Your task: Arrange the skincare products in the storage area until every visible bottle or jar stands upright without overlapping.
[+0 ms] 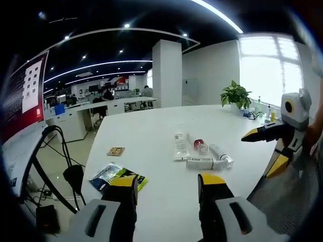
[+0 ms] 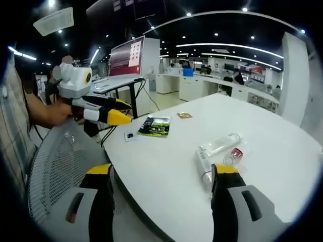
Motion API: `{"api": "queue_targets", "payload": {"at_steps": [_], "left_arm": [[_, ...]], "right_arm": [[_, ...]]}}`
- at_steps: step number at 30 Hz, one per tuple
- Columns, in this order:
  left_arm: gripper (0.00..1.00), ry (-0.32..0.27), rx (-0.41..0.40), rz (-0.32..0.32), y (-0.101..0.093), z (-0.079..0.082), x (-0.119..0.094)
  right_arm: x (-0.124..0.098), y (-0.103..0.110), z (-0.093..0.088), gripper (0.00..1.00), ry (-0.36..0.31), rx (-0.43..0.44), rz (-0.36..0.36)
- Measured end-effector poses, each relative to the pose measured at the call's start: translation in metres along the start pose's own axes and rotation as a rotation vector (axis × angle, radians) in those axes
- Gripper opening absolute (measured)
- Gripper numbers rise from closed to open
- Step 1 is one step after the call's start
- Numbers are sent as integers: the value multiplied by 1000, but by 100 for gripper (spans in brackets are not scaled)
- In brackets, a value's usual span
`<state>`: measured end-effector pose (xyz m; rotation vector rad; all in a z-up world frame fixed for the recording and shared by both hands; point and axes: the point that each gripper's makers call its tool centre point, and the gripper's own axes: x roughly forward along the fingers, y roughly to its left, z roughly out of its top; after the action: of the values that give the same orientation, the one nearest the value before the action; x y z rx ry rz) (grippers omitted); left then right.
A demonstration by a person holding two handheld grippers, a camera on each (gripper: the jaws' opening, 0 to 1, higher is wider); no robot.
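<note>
- Currently, approach step — left gripper (image 1: 166,184) and right gripper (image 2: 164,176) both hold jaws apart, empty.
- Skincare tubes (image 1: 202,154) lie toppled, clustered on white table (image 1: 151,136).
- Next: grasp one, stand upright.

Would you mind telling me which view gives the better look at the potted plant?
The left gripper view: the potted plant stands at the table's far edge by the bright window, leaves plainly seen. The right gripper view faces the office desks instead.
</note>
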<state>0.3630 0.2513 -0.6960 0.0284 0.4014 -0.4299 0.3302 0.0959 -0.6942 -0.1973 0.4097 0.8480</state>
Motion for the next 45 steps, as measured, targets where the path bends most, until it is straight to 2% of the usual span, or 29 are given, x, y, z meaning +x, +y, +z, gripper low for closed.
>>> {"api": "queue_targets", "payload": {"at_steps": [5, 11, 15, 20, 23, 24, 26, 29, 31, 35, 40, 42, 45], "left_arm": [[49, -2, 3, 13, 3, 1, 0], [49, 33, 24, 23, 4, -6, 2], [49, 45, 65, 20, 1, -9, 3], [48, 46, 55, 20, 3, -8, 2], [45, 76, 75, 22, 2, -13, 2], [44, 82, 88, 21, 2, -14, 2], [39, 70, 192, 7, -1, -13, 2], [28, 126, 305, -12, -5, -22, 1], [26, 147, 348, 17, 1, -25, 0], [26, 154, 358, 15, 0, -26, 0], [26, 179, 373, 1, -3, -29, 0], [26, 185, 341, -9, -4, -31, 0], [26, 206, 349, -33, -8, -36, 0]], "right_arm": [[1, -2, -1, 76, 5, -10, -6], [1, -5, -3, 74, 13, 4, -15], [-1, -5, 0, 74, -2, -14, -21], [-3, -11, 3, 74, -19, -21, -52], [-3, -12, 1, 73, -9, -15, -54], [-2, -12, 0, 71, 2, -8, -54], [-2, -12, -1, 70, 9, -6, -59], [-4, -14, -3, 71, 16, -8, -72], [-5, -17, -3, 67, 19, -11, -90], [-8, -22, -2, 62, 17, -4, -109], [-4, -15, -11, 60, 63, -9, -73], [-6, -15, -9, 60, 54, 5, -72], [-7, -16, -8, 60, 50, 1, -83]]}}
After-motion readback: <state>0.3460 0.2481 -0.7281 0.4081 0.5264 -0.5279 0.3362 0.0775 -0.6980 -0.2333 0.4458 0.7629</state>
